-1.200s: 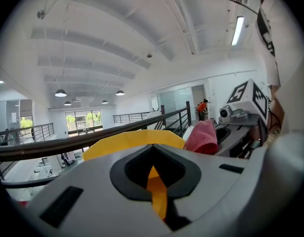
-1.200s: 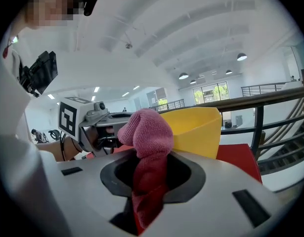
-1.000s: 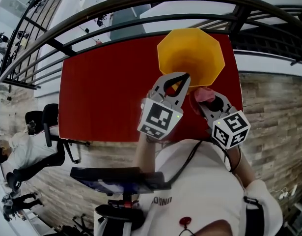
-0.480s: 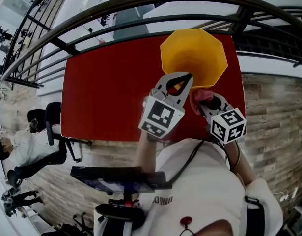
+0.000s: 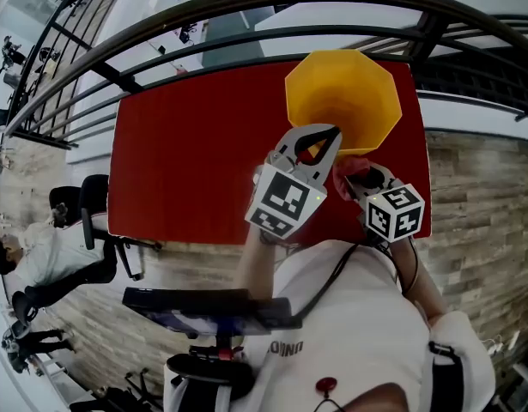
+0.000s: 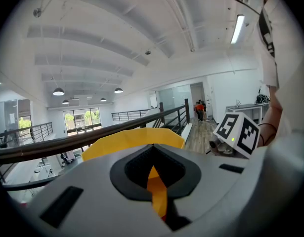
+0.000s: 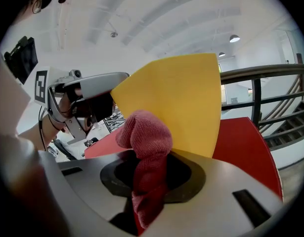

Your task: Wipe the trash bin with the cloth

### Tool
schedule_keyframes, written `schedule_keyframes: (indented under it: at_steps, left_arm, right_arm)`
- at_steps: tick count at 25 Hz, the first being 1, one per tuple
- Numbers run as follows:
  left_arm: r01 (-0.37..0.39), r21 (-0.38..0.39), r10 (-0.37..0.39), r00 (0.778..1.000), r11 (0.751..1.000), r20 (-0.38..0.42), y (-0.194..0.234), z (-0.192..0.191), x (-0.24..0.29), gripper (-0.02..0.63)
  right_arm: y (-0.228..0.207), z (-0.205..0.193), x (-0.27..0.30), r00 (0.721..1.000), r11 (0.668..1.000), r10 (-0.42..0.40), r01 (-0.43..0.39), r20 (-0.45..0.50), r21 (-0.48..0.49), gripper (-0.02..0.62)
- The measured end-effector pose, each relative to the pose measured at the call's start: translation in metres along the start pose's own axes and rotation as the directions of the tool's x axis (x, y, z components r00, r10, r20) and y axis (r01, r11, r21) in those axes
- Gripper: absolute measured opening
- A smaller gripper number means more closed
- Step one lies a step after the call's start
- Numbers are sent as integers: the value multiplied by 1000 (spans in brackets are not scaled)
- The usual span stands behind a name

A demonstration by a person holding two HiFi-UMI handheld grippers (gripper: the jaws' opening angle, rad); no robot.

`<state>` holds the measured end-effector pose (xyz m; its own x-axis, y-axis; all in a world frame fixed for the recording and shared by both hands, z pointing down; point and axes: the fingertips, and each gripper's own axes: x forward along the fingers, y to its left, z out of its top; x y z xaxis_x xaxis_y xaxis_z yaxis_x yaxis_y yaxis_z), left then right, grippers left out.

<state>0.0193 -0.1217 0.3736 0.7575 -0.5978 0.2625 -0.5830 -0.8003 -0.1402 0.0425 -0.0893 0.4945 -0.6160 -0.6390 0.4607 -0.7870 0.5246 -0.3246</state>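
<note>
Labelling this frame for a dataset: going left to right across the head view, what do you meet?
Seated person, red table, left claw's marker cube, pink cloth, right claw's marker cube. The yellow bin overlaps the last three, so it is left out.

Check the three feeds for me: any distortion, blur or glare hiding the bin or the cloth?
Head view: fisheye bows the edges of the red table, yet the yellow trash bin is sharp, evenly lit. Left gripper view: dark round vignette; only the bin's upper rim shows. Right gripper view: the pink cloth sits close and slightly soft, without glare.
</note>
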Motion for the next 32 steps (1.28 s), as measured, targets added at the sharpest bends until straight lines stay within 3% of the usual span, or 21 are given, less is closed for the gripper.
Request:
schedule_keyframes:
  at_steps: [32]
  left_arm:
    - [2, -7, -2, 1000, 1000, 6, -2, 0, 1, 3]
  right_arm:
    - [-28, -74, 54, 975, 999, -43, 34, -217, -42, 100]
